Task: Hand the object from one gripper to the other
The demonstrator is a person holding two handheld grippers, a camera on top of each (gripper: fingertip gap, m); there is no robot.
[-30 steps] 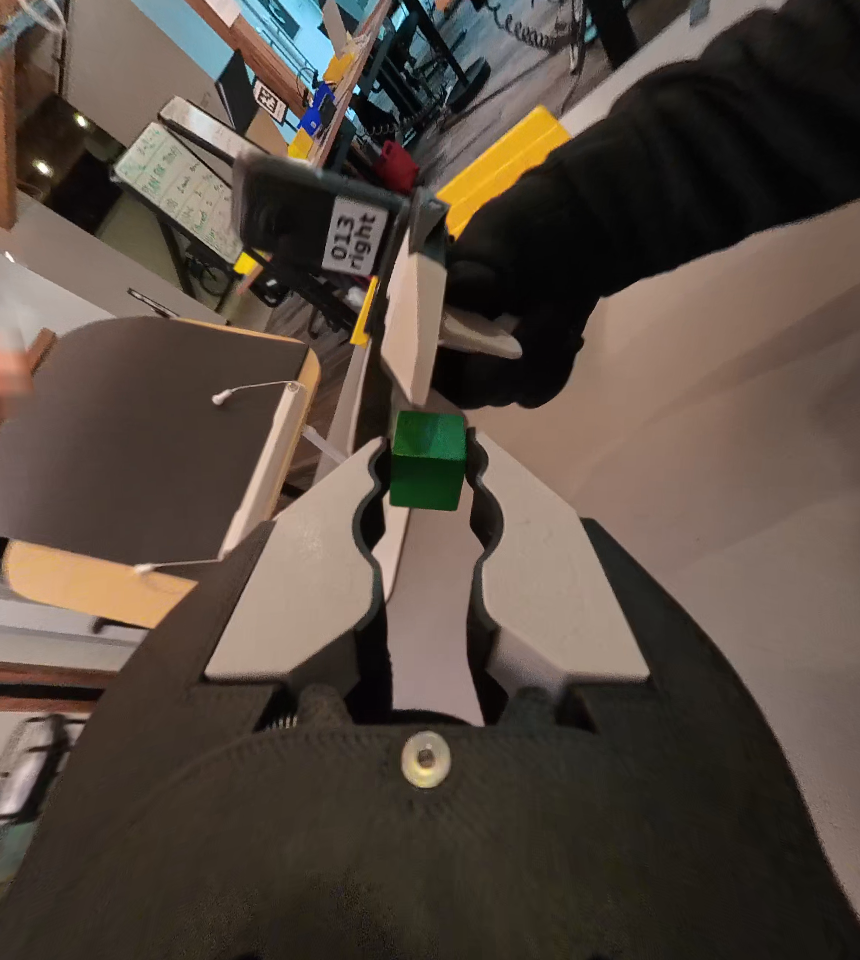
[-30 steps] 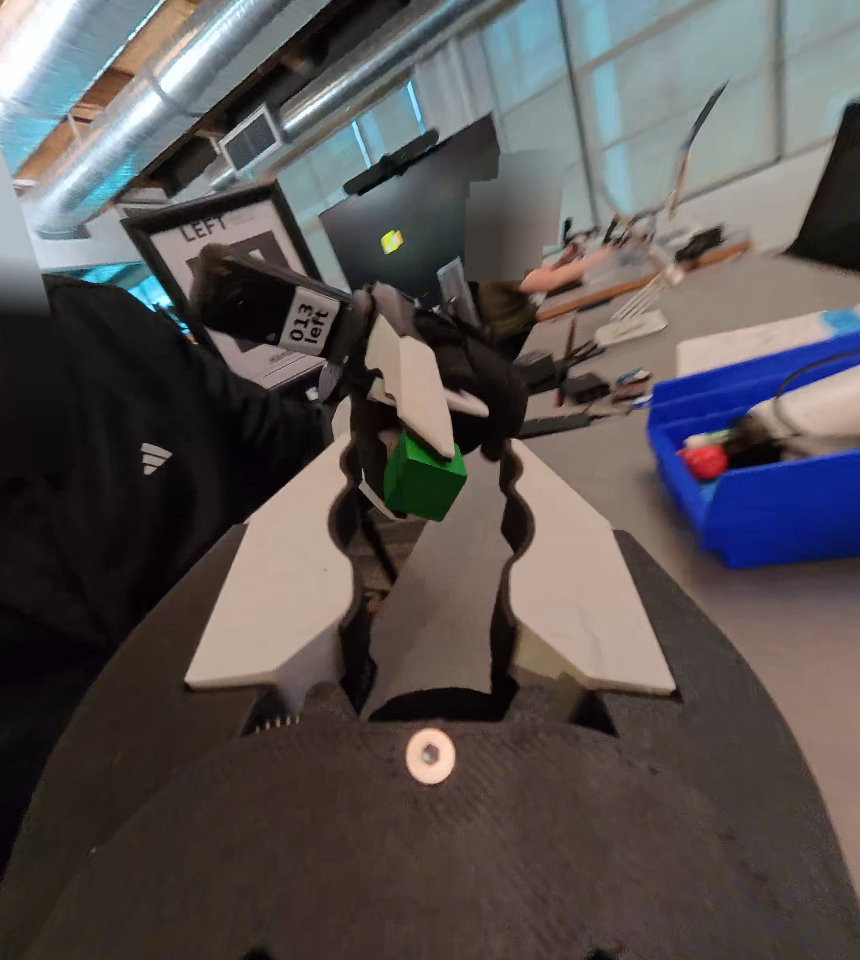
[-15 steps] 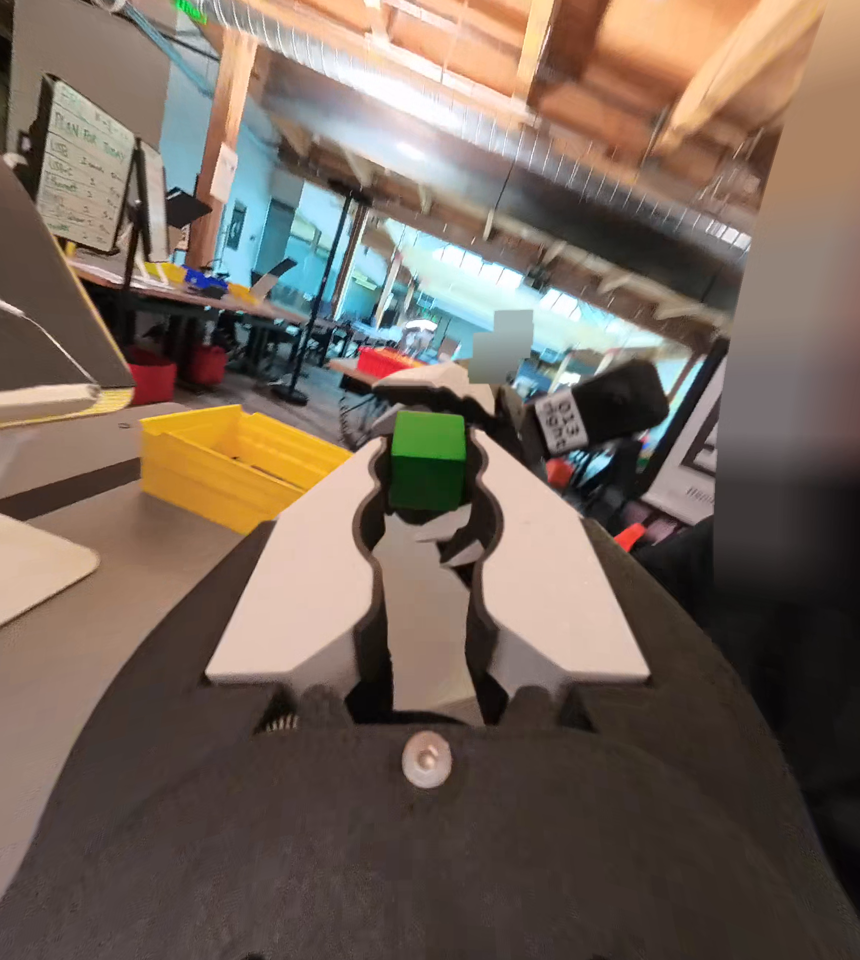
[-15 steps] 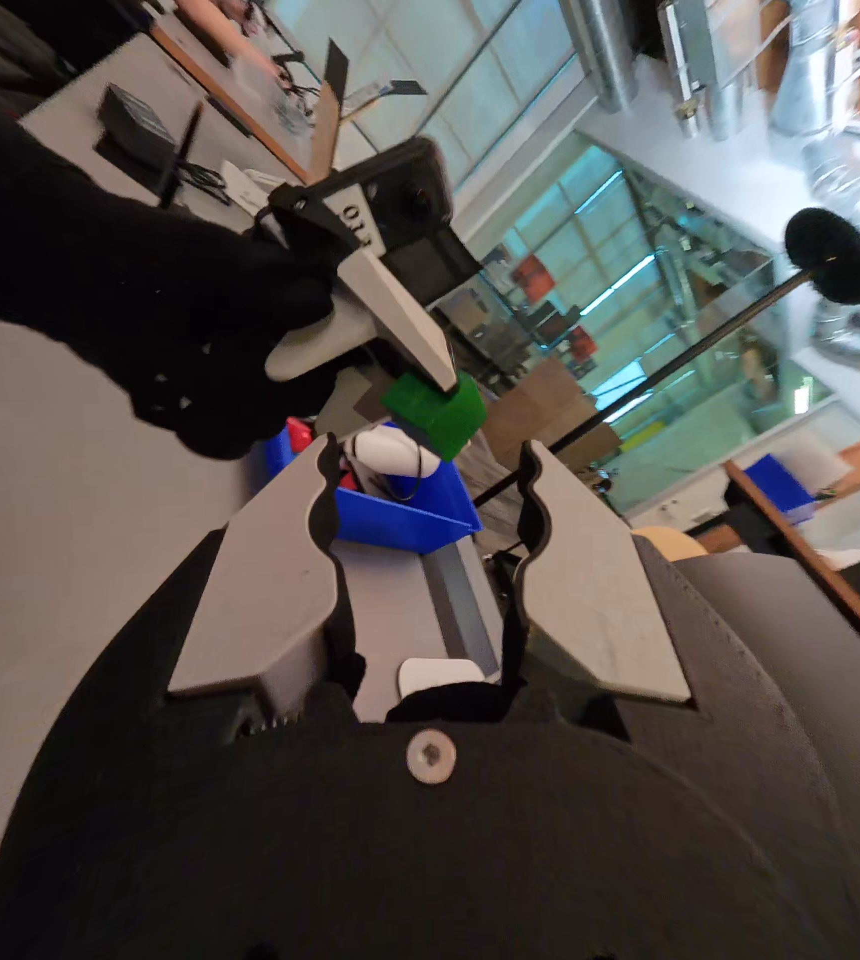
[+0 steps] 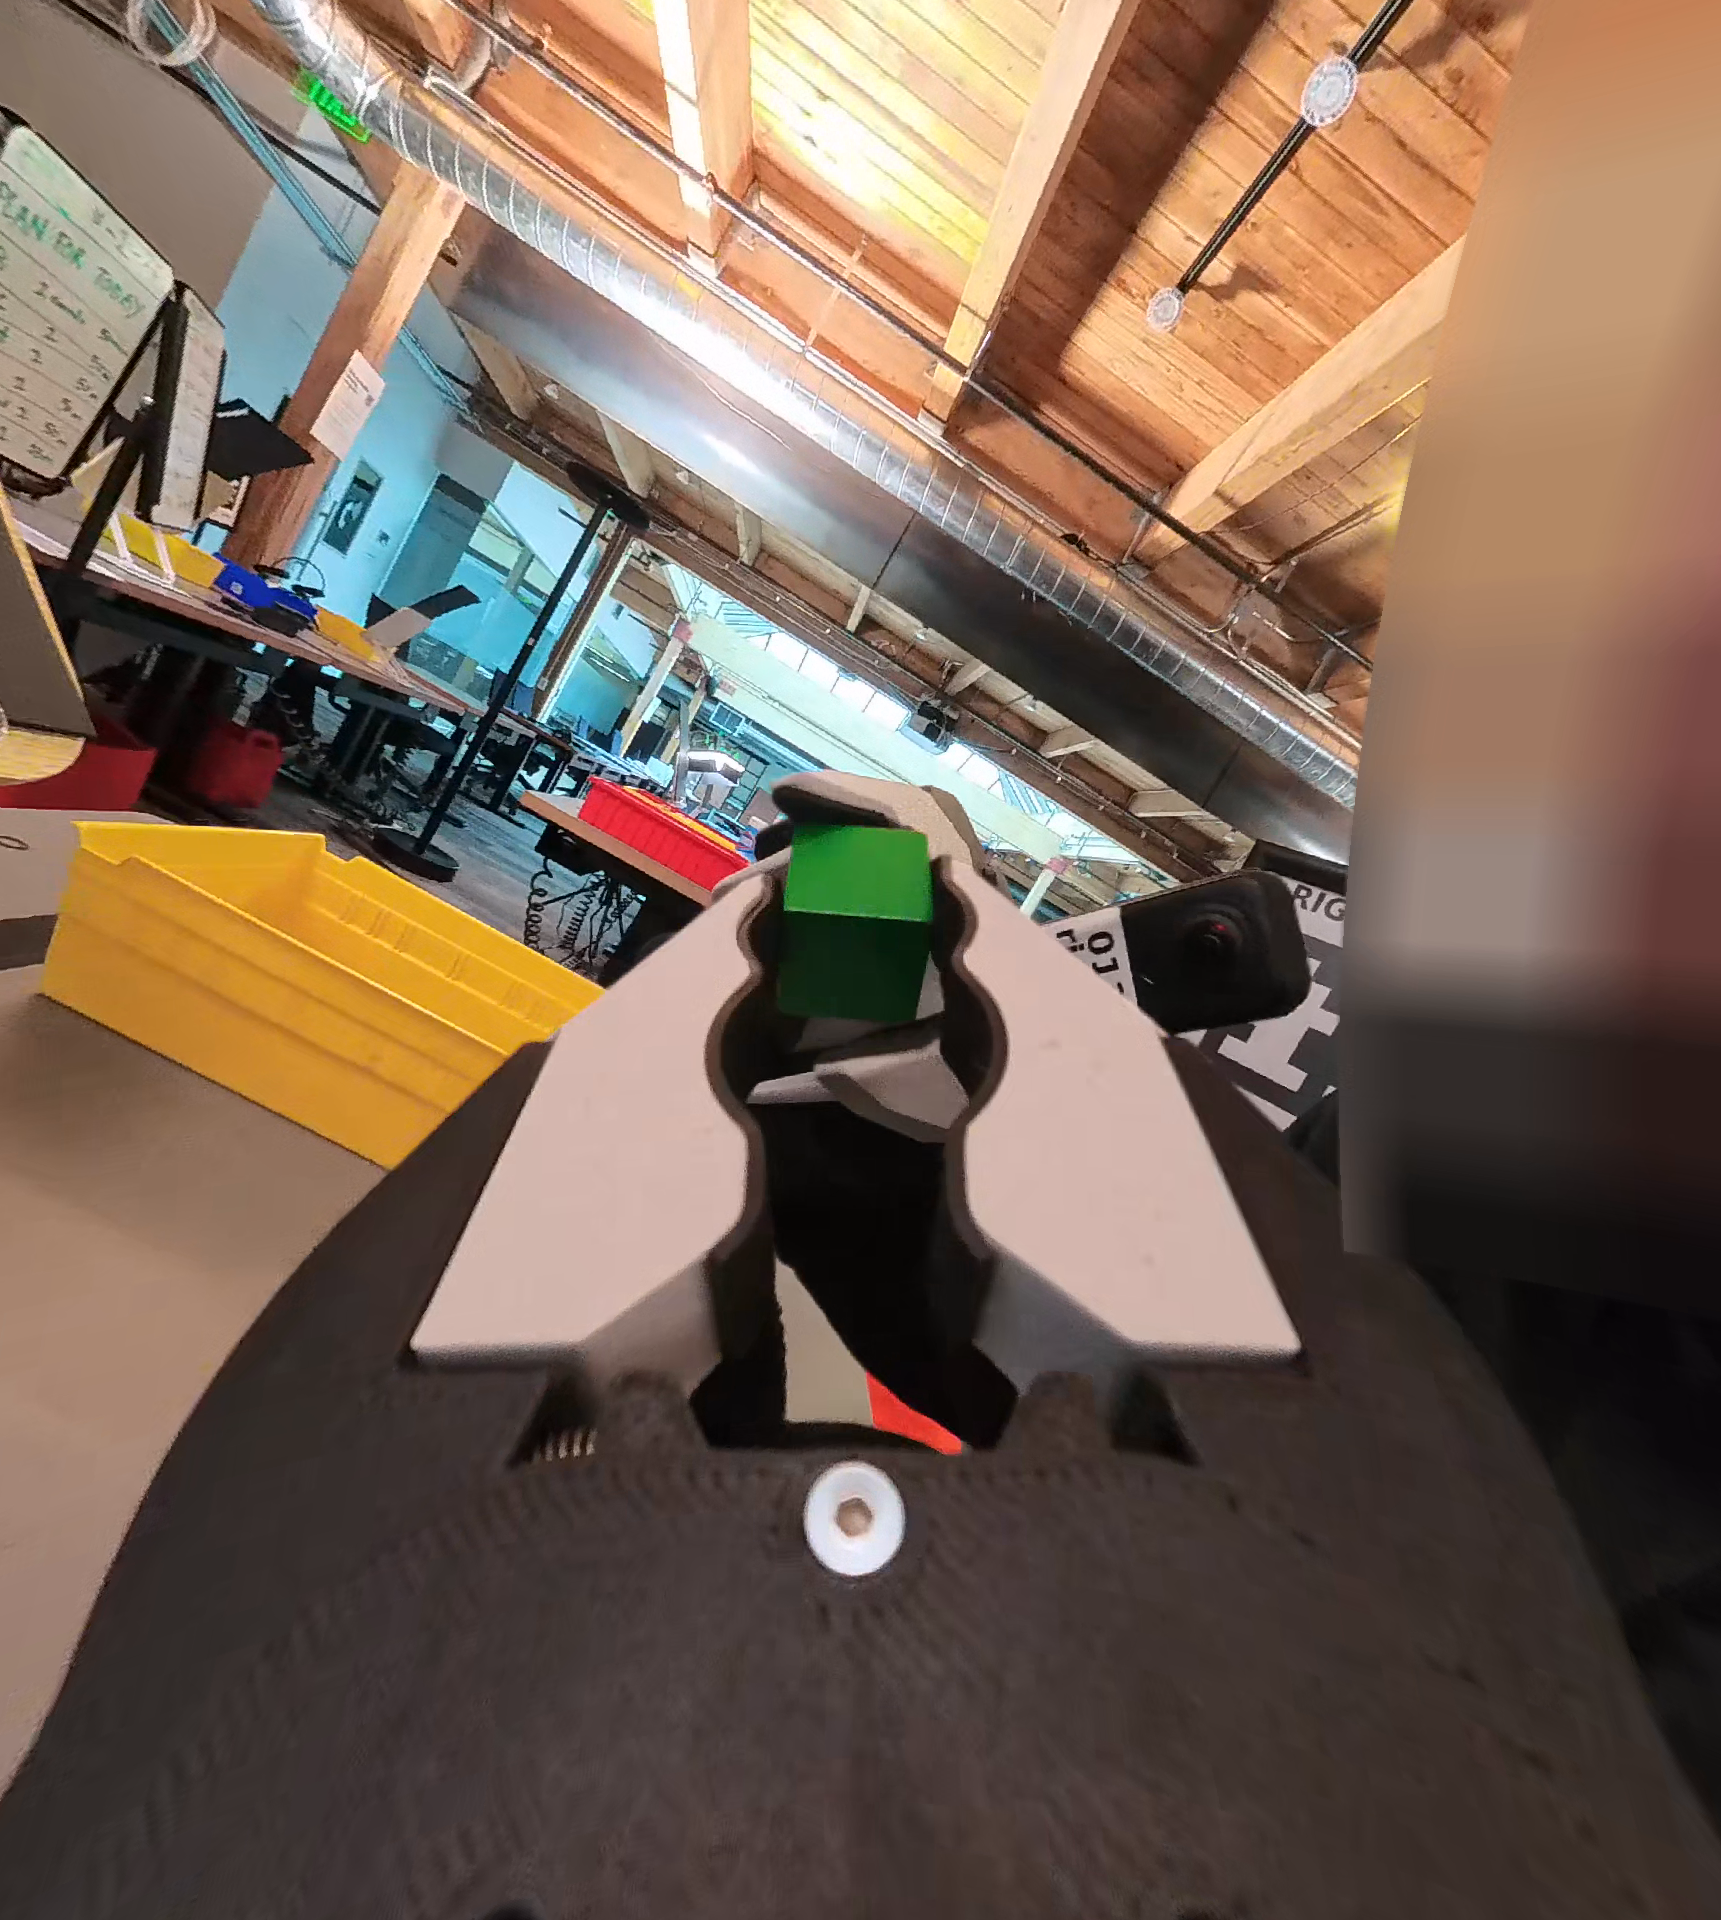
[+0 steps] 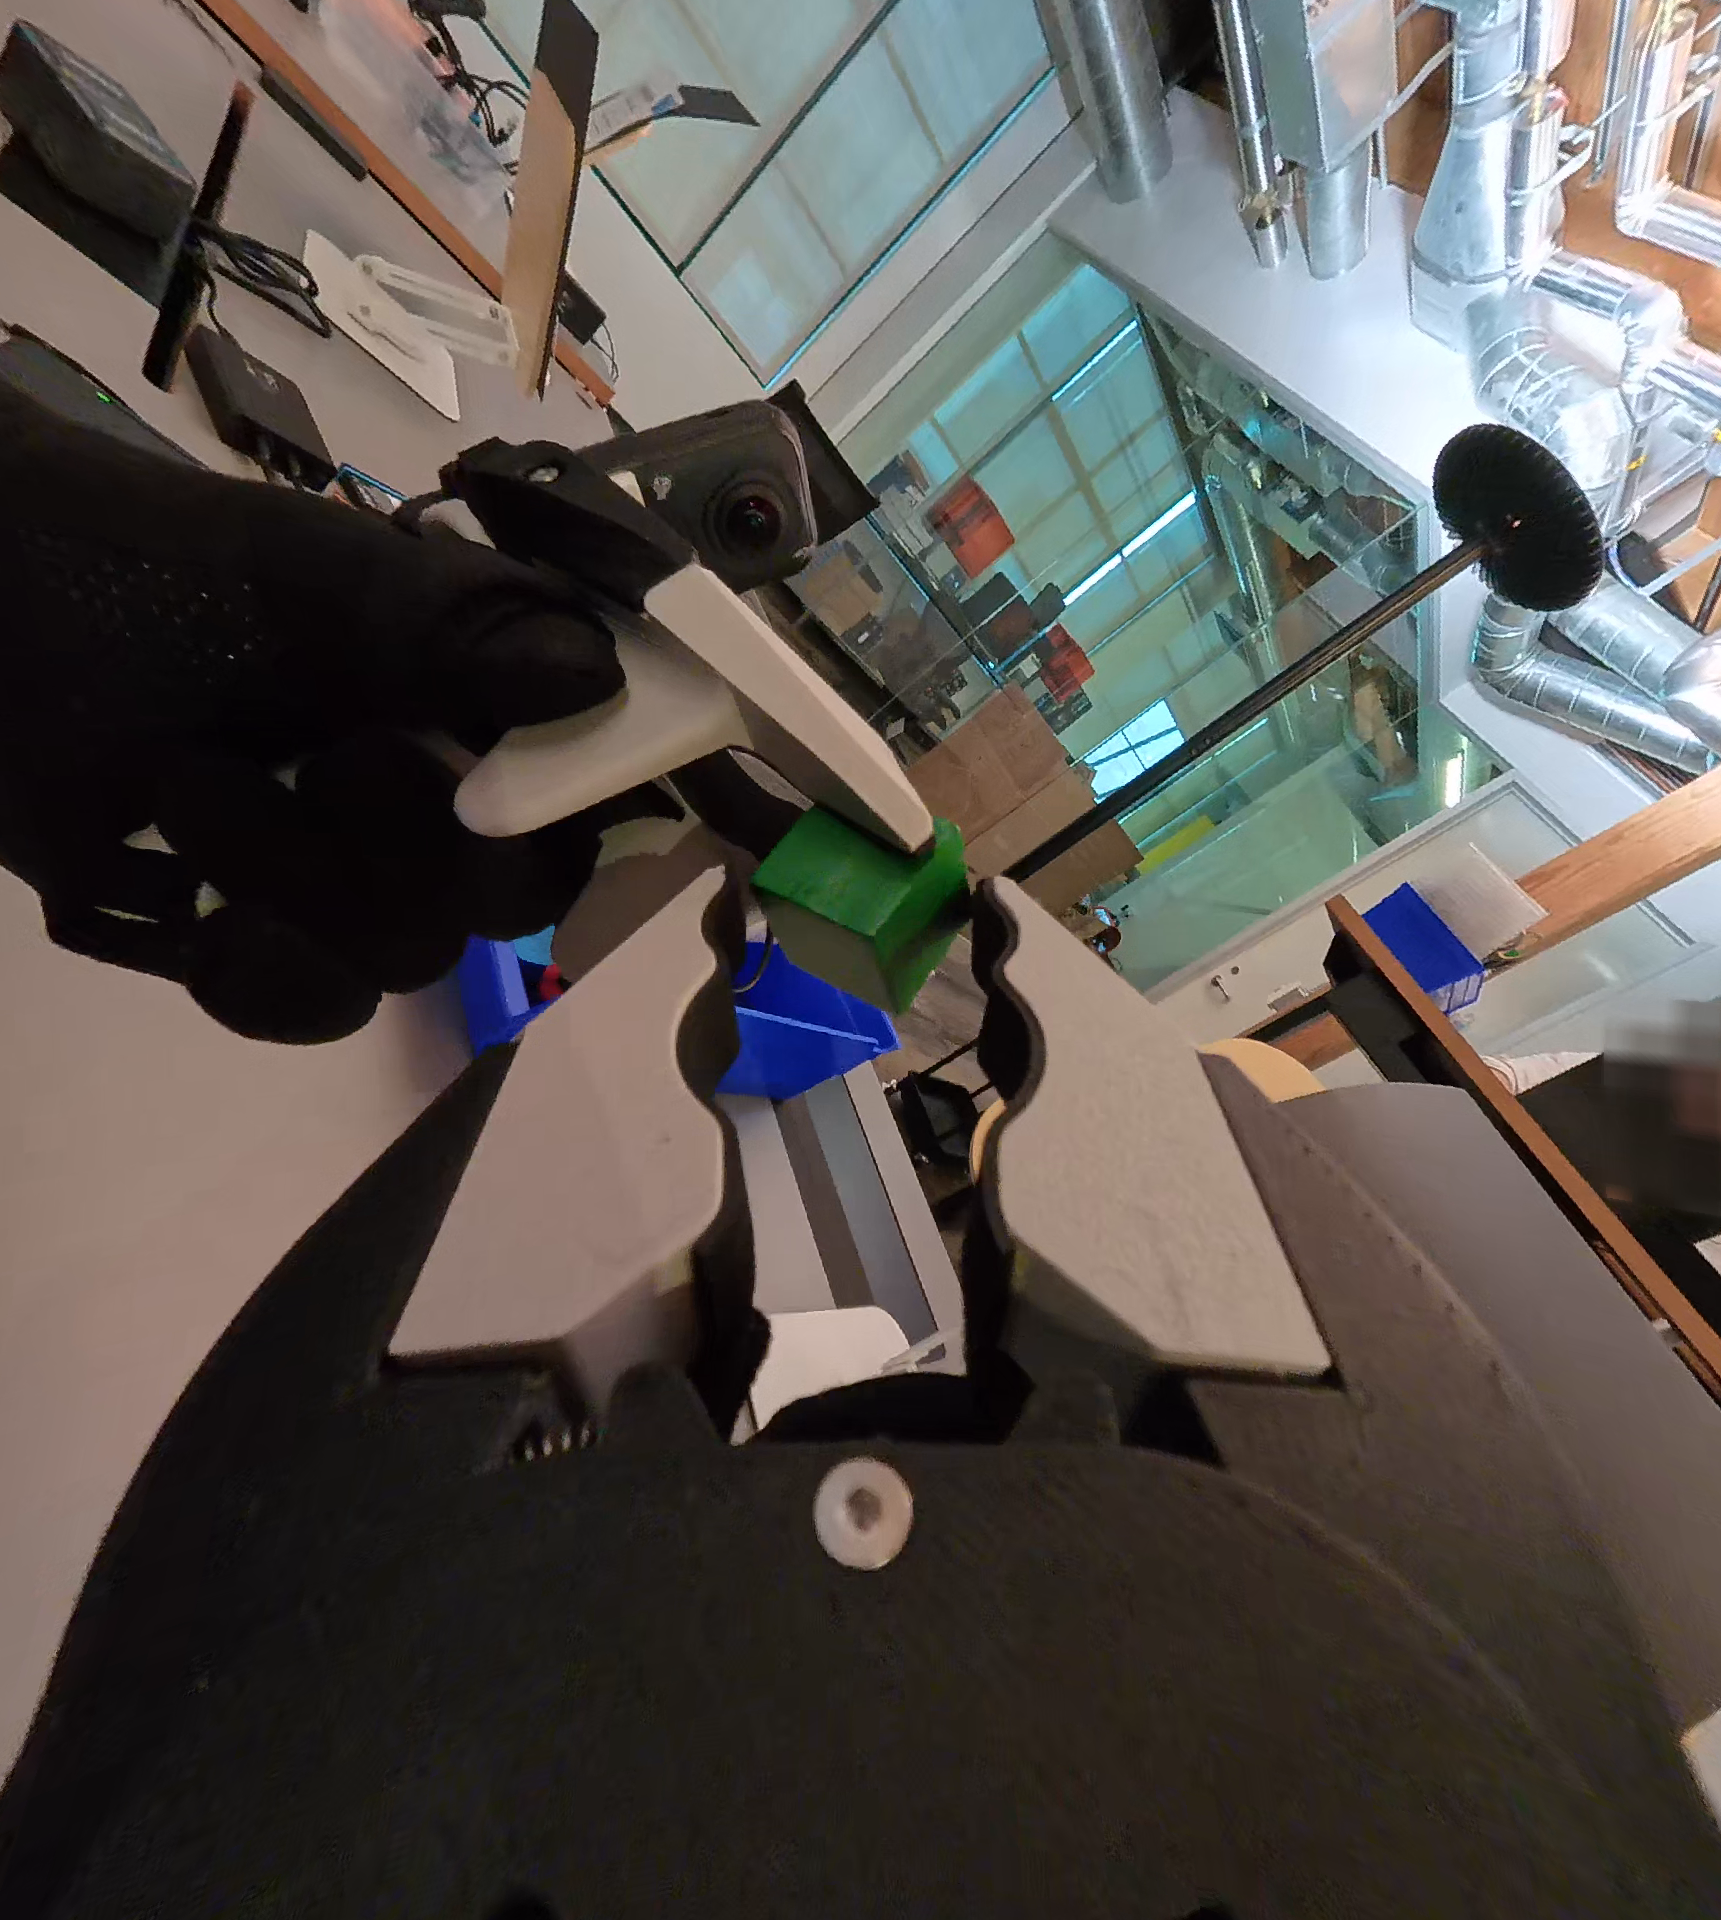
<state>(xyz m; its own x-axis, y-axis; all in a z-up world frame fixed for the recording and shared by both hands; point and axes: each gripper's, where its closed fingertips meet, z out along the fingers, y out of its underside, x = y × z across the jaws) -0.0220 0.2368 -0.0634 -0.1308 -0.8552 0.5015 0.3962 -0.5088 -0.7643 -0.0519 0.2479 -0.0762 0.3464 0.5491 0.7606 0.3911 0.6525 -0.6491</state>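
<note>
The green cube (image 5: 854,935) sits clamped between the tips of the left gripper (image 5: 856,925), its two pale fingers (image 5: 627,1143) pressing the cube's sides. In the right wrist view the same cube (image 6: 851,883) shows under one pale finger of the left gripper (image 6: 783,717), held by a black-gloved hand (image 6: 243,707); the other finger of that gripper is hidden behind the cube. The right gripper (image 6: 856,914) has its fingers (image 6: 575,1143) spread apart, with the cube at the mouth between their tips. Whether either tip touches the cube is hard to make out; the right tip looks to be against its edge.

In the left wrist view, much of the right gripper (image 5: 866,1081) is hidden behind the cube and the left fingers; only grey wedges and its black camera (image 5: 1214,961) show. A large blurred patch covers the right side of that picture, and a smaller one sits at the right edge of the other.

A grey tabletop (image 5: 56,1247) carries a yellow bin (image 5: 295,987); a blue bin (image 6: 794,1029) shows partly behind the right gripper's fingers. Overhead are wooden beams (image 5: 939,156) and silver ducts (image 6: 1562,312), with glass walls (image 6: 835,187) and further worktables behind.
</note>
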